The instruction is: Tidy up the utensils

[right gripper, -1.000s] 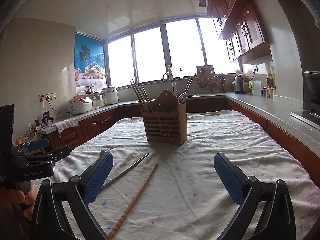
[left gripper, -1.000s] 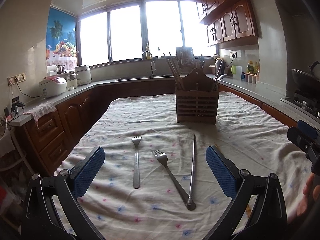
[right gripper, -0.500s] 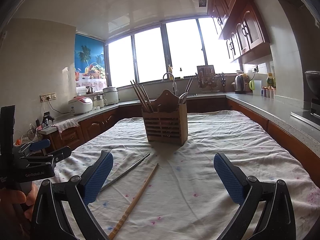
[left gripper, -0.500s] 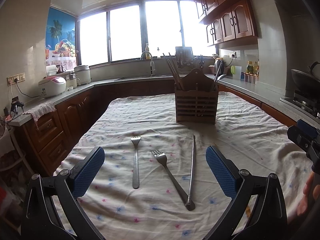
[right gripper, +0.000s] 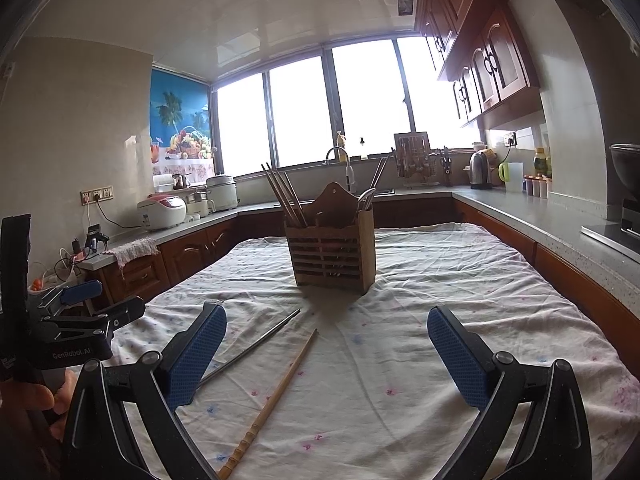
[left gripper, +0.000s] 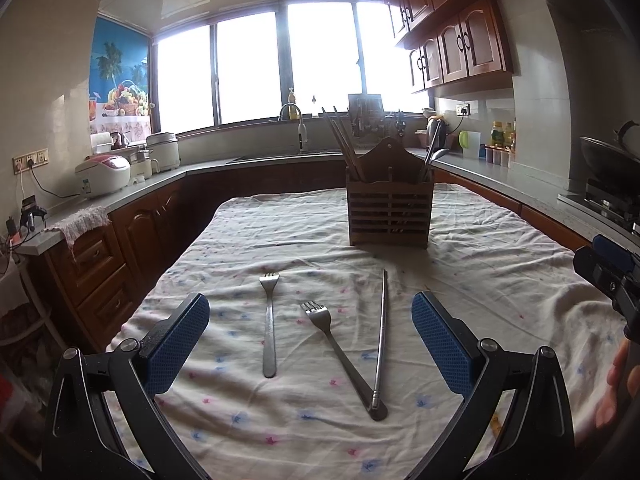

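A wooden utensil holder [left gripper: 389, 208] with chopsticks and a spoon in it stands on the cloth-covered table; it also shows in the right wrist view [right gripper: 332, 254]. In the left wrist view two steel forks lie flat, one on the left [left gripper: 269, 324] and one in the middle [left gripper: 340, 354], beside a metal chopstick [left gripper: 382, 332]. In the right wrist view that metal chopstick [right gripper: 256, 344] and a wooden chopstick [right gripper: 276, 392] lie ahead. My left gripper [left gripper: 310, 336] is open above the forks. My right gripper [right gripper: 326, 346] is open and empty.
A flowered white tablecloth [left gripper: 480, 248] covers the table. Counters with wooden cabinets ring the room, with rice cookers [left gripper: 104, 174] at left, a sink tap [left gripper: 298, 128] at the back and a stove [left gripper: 612, 196] at right. The left gripper body [right gripper: 68, 332] shows at the left of the right wrist view.
Both views have shifted very slightly. Both grippers stay open and the utensils lie where they were.
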`<state>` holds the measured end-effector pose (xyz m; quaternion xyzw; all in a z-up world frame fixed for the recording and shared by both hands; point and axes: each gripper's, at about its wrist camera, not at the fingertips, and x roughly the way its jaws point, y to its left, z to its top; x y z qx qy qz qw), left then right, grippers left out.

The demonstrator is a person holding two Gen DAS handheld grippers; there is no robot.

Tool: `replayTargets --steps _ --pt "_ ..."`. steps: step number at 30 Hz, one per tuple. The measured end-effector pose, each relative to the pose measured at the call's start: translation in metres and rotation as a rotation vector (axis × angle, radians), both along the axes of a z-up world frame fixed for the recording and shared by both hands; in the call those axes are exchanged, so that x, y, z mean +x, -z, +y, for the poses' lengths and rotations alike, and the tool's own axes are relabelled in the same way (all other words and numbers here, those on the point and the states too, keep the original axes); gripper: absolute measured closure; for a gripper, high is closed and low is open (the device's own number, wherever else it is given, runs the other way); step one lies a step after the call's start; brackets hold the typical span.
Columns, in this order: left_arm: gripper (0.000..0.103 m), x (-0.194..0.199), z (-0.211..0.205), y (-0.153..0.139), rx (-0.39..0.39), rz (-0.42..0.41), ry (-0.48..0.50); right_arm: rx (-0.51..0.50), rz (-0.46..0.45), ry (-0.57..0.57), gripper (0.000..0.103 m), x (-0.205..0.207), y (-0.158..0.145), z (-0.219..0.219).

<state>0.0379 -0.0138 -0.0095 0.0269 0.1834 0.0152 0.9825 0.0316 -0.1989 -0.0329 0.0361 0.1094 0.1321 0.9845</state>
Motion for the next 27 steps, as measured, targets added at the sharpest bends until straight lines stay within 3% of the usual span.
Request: replayTargets --steps 27 --pt "0.000 0.0026 -0.0013 0.0015 -0.013 0.009 -0.001 0.002 0.004 0.005 0.001 0.0001 -0.0045 -0.0012"
